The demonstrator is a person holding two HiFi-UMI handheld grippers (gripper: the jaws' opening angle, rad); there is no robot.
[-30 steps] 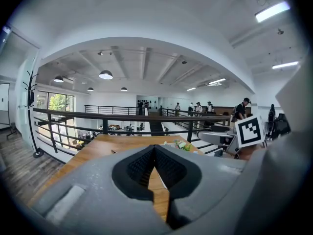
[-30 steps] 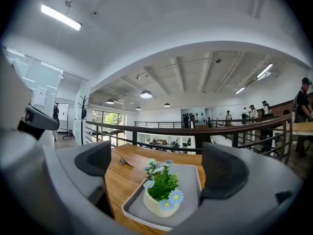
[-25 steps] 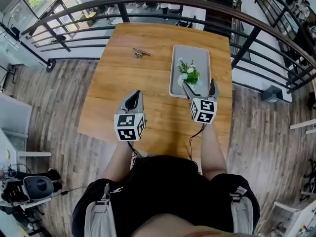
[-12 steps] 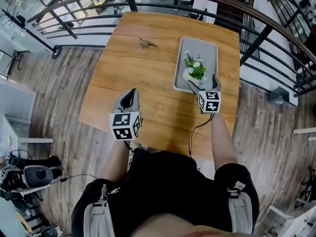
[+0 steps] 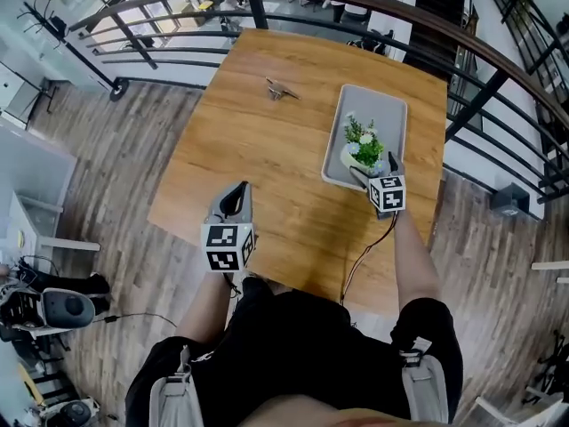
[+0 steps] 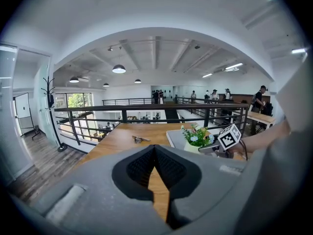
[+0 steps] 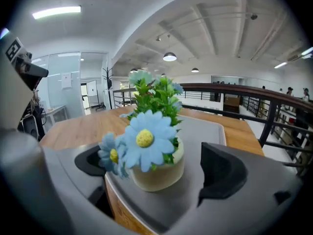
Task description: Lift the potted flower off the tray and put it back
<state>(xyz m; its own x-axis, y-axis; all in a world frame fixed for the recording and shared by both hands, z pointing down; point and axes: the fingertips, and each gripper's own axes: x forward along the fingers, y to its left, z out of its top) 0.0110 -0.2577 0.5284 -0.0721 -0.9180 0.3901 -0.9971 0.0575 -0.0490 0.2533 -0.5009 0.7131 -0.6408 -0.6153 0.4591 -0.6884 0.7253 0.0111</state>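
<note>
A small cream pot of blue and white flowers (image 5: 363, 146) stands on a grey tray (image 5: 388, 114) at the table's right side. My right gripper (image 5: 373, 165) is open, one jaw on each side of the pot, with a gap between each pad and the pot. In the right gripper view the potted flower (image 7: 155, 165) fills the space between the jaws of the right gripper (image 7: 156, 176) and rests on the tray (image 7: 208, 131). My left gripper (image 5: 235, 196) is shut and empty, held over the table's near left. The left gripper (image 6: 155, 149) view shows the potted flower (image 6: 196, 137) at the far right.
A small dark metal object (image 5: 281, 89) lies on the wooden table (image 5: 258, 149) at the far left of the tray. Black railings (image 5: 160, 38) run round the table's far and right sides. A cable (image 5: 360, 256) trails from the right gripper across the table's near edge.
My right gripper has moved forward onto the tray's near end, so its open jaws now flank the pot. The left gripper has stayed shut in about the same place.
</note>
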